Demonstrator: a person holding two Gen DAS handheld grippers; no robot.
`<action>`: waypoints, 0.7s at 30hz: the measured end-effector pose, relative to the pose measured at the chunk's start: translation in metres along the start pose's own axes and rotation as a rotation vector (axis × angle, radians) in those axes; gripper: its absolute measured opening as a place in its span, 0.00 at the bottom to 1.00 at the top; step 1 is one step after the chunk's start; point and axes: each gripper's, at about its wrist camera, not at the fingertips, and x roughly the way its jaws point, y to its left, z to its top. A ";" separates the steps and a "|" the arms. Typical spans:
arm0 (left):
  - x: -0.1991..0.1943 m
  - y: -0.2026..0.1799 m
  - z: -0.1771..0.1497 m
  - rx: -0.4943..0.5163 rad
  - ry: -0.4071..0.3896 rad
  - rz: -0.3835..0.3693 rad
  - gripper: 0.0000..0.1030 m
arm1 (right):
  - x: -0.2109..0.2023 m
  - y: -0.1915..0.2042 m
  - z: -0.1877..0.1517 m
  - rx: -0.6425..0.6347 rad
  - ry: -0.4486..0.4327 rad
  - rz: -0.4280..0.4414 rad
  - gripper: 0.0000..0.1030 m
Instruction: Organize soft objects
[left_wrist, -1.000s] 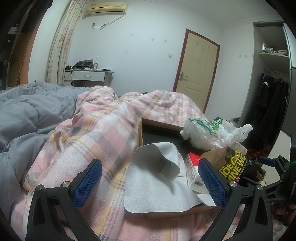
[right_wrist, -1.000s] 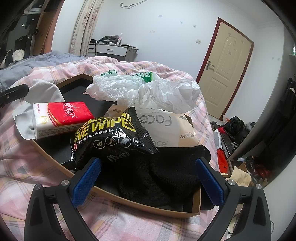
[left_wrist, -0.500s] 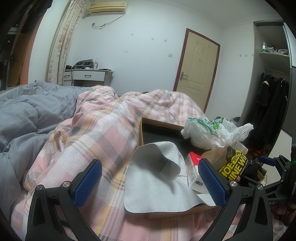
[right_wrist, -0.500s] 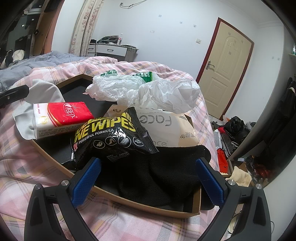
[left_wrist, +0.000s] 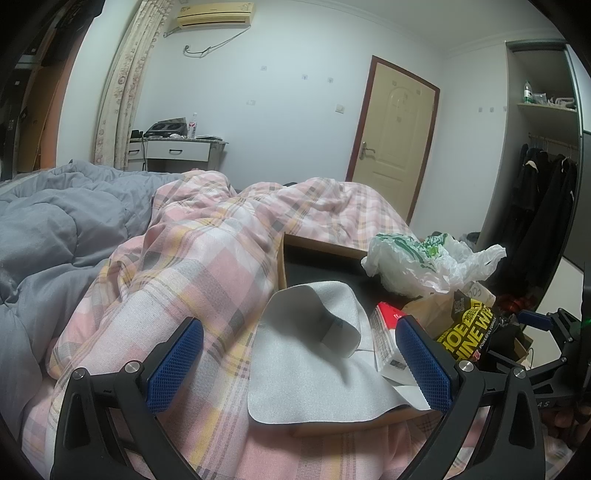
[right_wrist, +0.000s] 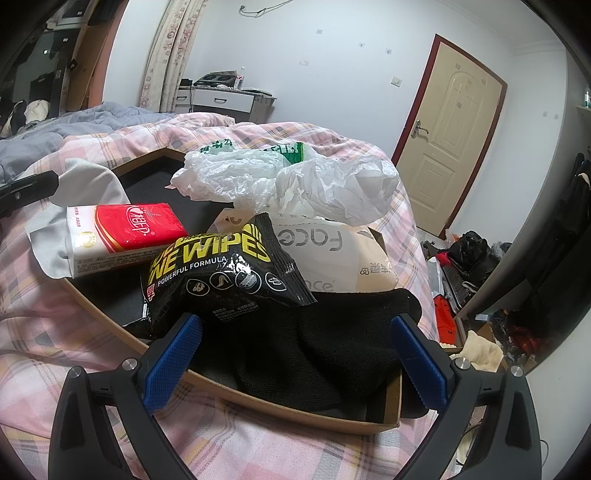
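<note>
A shallow cardboard box (right_wrist: 280, 410) with a dark inside lies on the pink plaid quilt (left_wrist: 192, 266). In it are a black knit cloth (right_wrist: 317, 354), a black wipes pack (right_wrist: 221, 273), a red-and-white tissue pack (right_wrist: 122, 232), a beige "face" pack (right_wrist: 332, 254) and a crumpled white plastic bag (right_wrist: 288, 181). A grey cloth (left_wrist: 314, 362) drapes over the box's left edge. My left gripper (left_wrist: 299, 365) is open above the grey cloth. My right gripper (right_wrist: 295, 365) is open over the black knit cloth, holding nothing.
A grey duvet (left_wrist: 48, 240) covers the bed's left side. At the back stand a white drawer unit (left_wrist: 177, 151) and a closed door (left_wrist: 391, 140). Dark clothes (left_wrist: 539, 206) hang at the right. Bags and clutter (right_wrist: 469, 258) lie on the floor beside the bed.
</note>
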 end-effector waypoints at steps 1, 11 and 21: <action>-0.001 0.002 0.000 0.000 0.000 0.000 1.00 | 0.000 0.000 0.000 0.000 0.000 0.000 0.98; 0.000 0.001 0.000 0.001 0.001 0.001 1.00 | 0.000 0.000 0.000 0.001 0.000 0.001 0.98; 0.001 -0.001 0.001 0.002 0.001 0.001 1.00 | 0.000 0.000 0.000 0.002 0.000 0.002 0.98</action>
